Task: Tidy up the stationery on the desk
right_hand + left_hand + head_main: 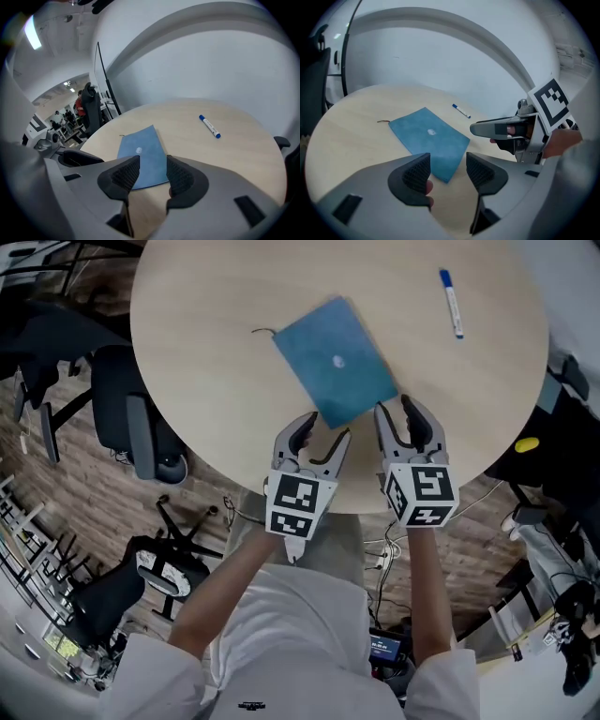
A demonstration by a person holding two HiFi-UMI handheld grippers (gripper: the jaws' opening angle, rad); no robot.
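Left gripper (pixel 322 432) and right gripper (pixel 398 418) both hang with jaws spread and nothing between them, side by side over the near part of the desk (pixel 206 352). The near corner of the blue pouch (pixel 333 357) lies between the two, just ahead of the tips. I judge the step in hand to be the reach for that pouch. It lies flat on the top, so a straight pinch from above would likely only skid off it. I would rather come in low at the near corner, slip one jaw under the edge and close the other on top. I could also draw the pouch toward the desk's rim, which is close by, until a corner overhangs. Using one gripper to steady and the other to lift should keep it from spinning on the smooth top. My pads (pixel 415 173) are dark with a fine ribbed face, which should bite well on cloth. The pouch looks like soft, matte felt, a thin rectangle lying askew, with a small pale mark at its middle and a thin dark cord (pixel 262 331) trailing from its far corner. It may sag when lifted by one end. Well apart from it, toward the far right, lies a pen (pixel 452 304), a slim white barrel with blue ends, round and apt to roll. The desk is round, with a pale wood-grain top that looks hard and slick.
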